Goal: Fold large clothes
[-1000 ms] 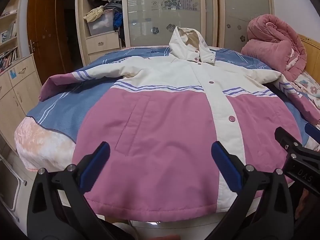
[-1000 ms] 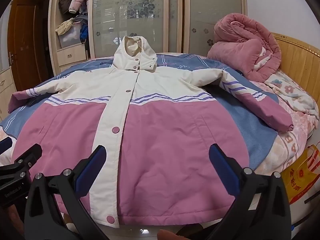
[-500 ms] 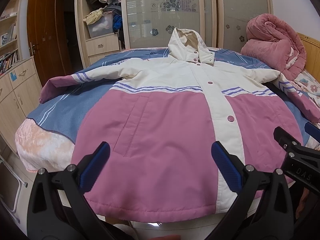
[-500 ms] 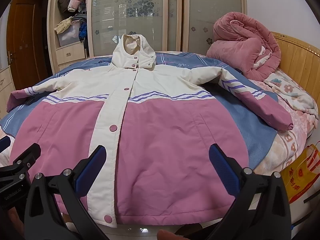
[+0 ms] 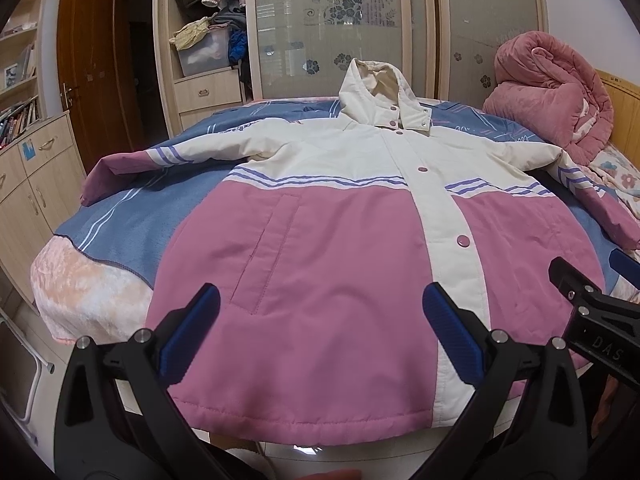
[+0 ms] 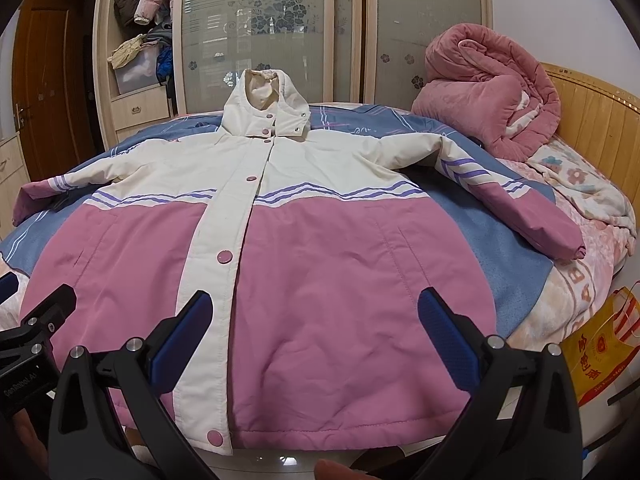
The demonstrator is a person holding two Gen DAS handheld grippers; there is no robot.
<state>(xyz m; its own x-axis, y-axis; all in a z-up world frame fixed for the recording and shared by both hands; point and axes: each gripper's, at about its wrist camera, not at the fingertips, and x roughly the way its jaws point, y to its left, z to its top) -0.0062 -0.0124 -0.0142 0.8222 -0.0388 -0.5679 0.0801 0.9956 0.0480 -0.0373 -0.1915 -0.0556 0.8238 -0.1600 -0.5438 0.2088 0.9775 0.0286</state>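
A large hooded jacket (image 5: 328,264), cream on top and pink below with purple stripes, lies flat and buttoned, front up, on the bed, sleeves spread out to both sides. It also fills the right wrist view (image 6: 320,264). My left gripper (image 5: 320,332) is open and empty, hovering over the jacket's lower left half near the hem. My right gripper (image 6: 316,332) is open and empty over the lower right half near the hem. The right gripper's body shows in the left wrist view (image 5: 592,320). The left gripper's body shows in the right wrist view (image 6: 32,332).
The bed has a blue blanket (image 5: 132,224) under the jacket. A rolled pink quilt (image 6: 488,92) lies by the wooden headboard (image 6: 592,116). A wardrobe (image 5: 332,28) stands behind the bed, a cabinet (image 5: 36,192) at left, a yellow bag (image 6: 600,348) on the floor at right.
Both grippers have risen slightly and tilted, so the jacket sits a little lower in both views. The jacket has not moved. Both grippers stay open.
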